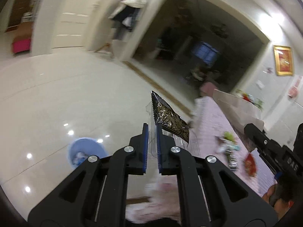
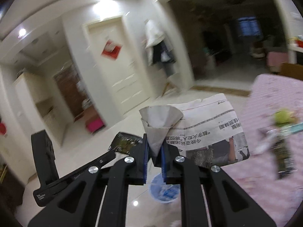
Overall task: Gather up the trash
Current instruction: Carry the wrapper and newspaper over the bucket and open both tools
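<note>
- We are clamping the left gripper (image 1: pixel 152 132) on a black snack wrapper (image 1: pixel 170 121) with clear plastic; the right gripper (image 2: pixel 154 145) is pinching a folded newspaper (image 2: pixel 204 128).
- Both loads are hanging above the floor beside the pink table (image 1: pixel 212 117); the blue bin (image 2: pixel 163 189) is sitting below.
- We are judging 2 risks: the thin wrapper sliding out; the wide newspaper missing the bin's rim.

Premises are a private home. Evidence: glossy pale tiled floor (image 1: pixel 56 94), white panelled door (image 2: pixel 113 62) bearing a red diamond decoration (image 2: pixel 111 50), gilt-framed picture (image 1: pixel 283 60) on the wall, and clothes (image 1: pixel 132 5) hanging beside a wide opening (image 1: pixel 198 37) into a darker room. A surface with a pink patterned cloth (image 2: pixel 265 179) stands beside a light-blue wastebasket (image 1: pixel 85 152) on the floor.
</note>
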`<action>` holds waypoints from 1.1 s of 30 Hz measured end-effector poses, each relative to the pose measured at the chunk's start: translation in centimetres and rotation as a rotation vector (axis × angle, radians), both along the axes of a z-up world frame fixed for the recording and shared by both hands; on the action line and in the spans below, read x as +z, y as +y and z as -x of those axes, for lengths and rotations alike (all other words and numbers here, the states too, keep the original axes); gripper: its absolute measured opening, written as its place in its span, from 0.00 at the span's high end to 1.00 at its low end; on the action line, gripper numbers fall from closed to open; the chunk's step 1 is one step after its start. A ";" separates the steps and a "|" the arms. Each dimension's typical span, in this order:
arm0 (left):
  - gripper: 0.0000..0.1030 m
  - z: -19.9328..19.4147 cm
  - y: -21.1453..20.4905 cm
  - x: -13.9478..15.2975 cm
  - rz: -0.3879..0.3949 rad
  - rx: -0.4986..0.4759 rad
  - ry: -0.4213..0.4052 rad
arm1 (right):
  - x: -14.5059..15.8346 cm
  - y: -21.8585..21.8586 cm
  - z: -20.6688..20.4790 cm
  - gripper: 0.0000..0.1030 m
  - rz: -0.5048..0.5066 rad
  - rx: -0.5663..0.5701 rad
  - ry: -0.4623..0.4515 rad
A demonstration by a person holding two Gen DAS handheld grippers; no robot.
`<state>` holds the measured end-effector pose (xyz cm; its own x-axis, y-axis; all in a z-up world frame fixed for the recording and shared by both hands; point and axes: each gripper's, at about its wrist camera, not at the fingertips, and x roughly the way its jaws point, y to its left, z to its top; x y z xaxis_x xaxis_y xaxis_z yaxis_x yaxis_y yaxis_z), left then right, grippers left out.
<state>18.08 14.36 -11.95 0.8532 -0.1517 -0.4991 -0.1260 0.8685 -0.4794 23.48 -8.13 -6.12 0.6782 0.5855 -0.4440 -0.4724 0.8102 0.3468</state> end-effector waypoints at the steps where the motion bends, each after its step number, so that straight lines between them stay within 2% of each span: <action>1: 0.92 0.1 1.5 -1.0 -0.003 0.031 0.023 | -1.1 2.2 -0.6 0.89 0.008 0.035 0.021; 6: 0.92 -0.8 6.8 -6.4 -0.023 0.137 0.156 | -7.1 11.0 -3.3 0.89 0.074 0.136 0.132; 10: 0.92 -2.9 9.9 -12.9 -0.008 0.173 0.303 | -13.7 15.6 -6.0 0.89 0.143 0.155 0.247; 15: 0.92 -6.5 11.0 -19.4 0.003 0.162 0.430 | -20.8 17.5 -9.1 0.89 0.210 0.130 0.358; 17: 0.92 -7.9 11.4 -21.2 0.003 0.156 0.462 | -23.1 17.6 -10.2 0.89 0.224 0.104 0.388; 22: 0.92 -12.0 11.8 -24.2 -0.023 0.145 0.497 | -26.2 17.7 -12.8 0.89 0.237 0.042 0.411; 25: 0.88 -14.5 12.2 -25.8 0.000 0.119 0.542 | -27.3 17.9 -13.3 0.89 0.228 0.016 0.418; 26: 0.82 -14.9 12.5 -26.2 0.014 0.120 0.552 | -27.3 17.1 -13.7 0.89 0.224 0.008 0.416; 27: 0.58 -15.1 12.9 -26.5 0.020 0.127 0.555 | -27.4 16.7 -14.1 0.89 0.226 0.004 0.415; 28: 0.39 -15.2 12.9 -26.5 0.011 0.140 0.557 | -27.5 16.3 -14.1 0.89 0.226 0.001 0.416; 29: 0.30 -15.1 13.0 -26.3 -0.001 0.152 0.544 | -27.7 16.2 -14.2 0.89 0.223 -0.004 0.418; 33: 0.30 -14.5 13.6 -26.3 0.013 0.137 0.533 | -28.2 16.3 -14.8 0.89 0.222 -0.009 0.427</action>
